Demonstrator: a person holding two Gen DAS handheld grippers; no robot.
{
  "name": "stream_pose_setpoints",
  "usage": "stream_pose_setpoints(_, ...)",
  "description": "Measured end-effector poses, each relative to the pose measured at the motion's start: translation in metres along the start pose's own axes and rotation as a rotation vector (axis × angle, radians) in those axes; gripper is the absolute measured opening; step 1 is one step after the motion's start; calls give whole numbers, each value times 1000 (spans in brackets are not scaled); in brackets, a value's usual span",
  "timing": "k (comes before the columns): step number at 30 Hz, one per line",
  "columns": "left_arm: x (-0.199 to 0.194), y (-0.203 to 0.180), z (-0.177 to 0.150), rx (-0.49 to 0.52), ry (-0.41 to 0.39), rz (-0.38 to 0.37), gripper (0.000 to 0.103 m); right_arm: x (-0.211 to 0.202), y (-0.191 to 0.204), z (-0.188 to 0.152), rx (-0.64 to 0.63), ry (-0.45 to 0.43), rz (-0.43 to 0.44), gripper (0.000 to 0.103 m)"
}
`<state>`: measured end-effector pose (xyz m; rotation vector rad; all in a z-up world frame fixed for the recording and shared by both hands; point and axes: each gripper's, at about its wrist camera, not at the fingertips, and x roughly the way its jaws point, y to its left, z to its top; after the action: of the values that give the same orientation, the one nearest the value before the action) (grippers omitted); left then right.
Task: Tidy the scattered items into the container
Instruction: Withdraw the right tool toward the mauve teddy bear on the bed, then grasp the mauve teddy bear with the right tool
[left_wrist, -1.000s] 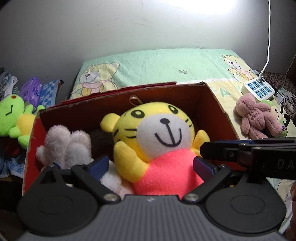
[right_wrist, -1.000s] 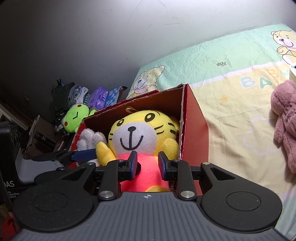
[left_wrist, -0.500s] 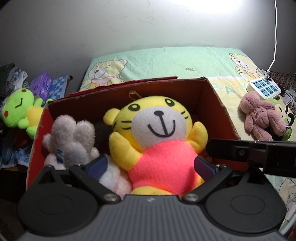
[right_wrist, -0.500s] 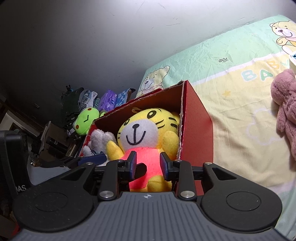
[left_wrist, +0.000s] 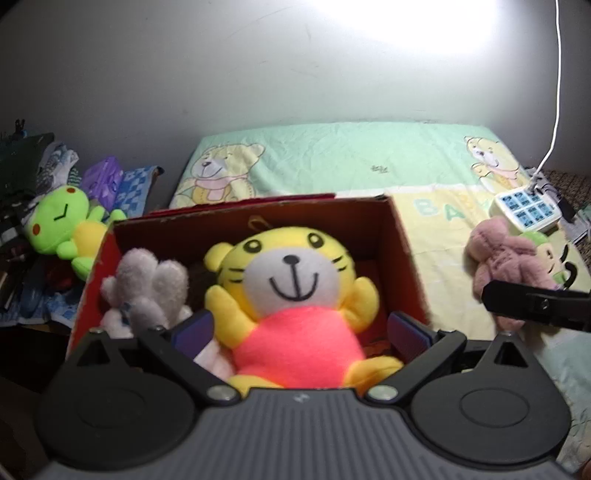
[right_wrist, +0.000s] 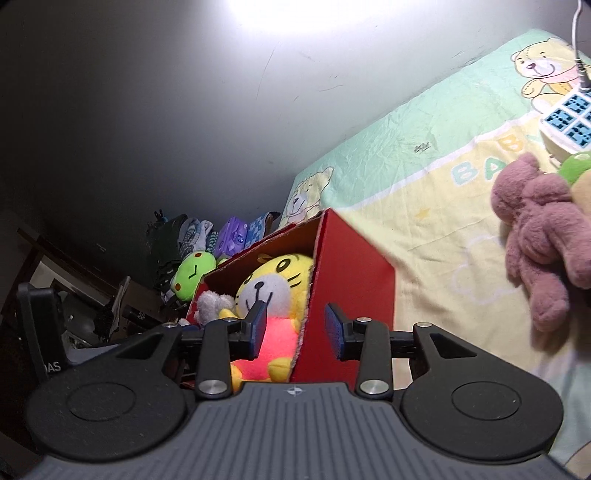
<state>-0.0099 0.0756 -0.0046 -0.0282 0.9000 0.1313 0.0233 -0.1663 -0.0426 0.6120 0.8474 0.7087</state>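
Left gripper (left_wrist: 301, 330) jaws wide, right gripper (right_wrist: 295, 332) jaws just parted slightly, both empty; tiger plush (left_wrist: 295, 295) boxed; pink plush (right_wrist: 539, 236) may slip if pinched shallowly.

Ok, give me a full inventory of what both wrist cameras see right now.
tiger plush: 1, yellow with pink shirt, inside the box
white plush: 1, greyish white, in the box, left of the tiger
cardboard box: 1, red outside, on the bed
pink plush: 1, dusty pink, on the bed, right of the box
green plush: 1, green and yellow, off the bed, left of the box
power strip: 1, white, blue sockets, with white cable, behind the pink plush
bed sheet: 1, green and yellow, bear print
left gripper: open, over the tiger, not pressing it
right gripper: open, jaws just opened, nothing gripped
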Motion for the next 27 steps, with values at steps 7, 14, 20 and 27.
stream_pose_setpoints(7, -7, -55, 15, -36, -48, -274, 102, -44, -59, 11, 86, -60, -131, 39)
stream_pose_setpoints(14, 35, -136, 5, 64, -5, -399, 102, -70, -92, 32, 66, -122, -269, 40)
stream_pose_setpoints(20, 99, -159, -14, 53, 136, -449, 102, -57, -109, 47, -19, -72, -320, 41)
stream_pose_setpoints(27, 137, -170, -21, 53, 205, -444, 89, -16, -118, 53, -85, 55, -334, 43)
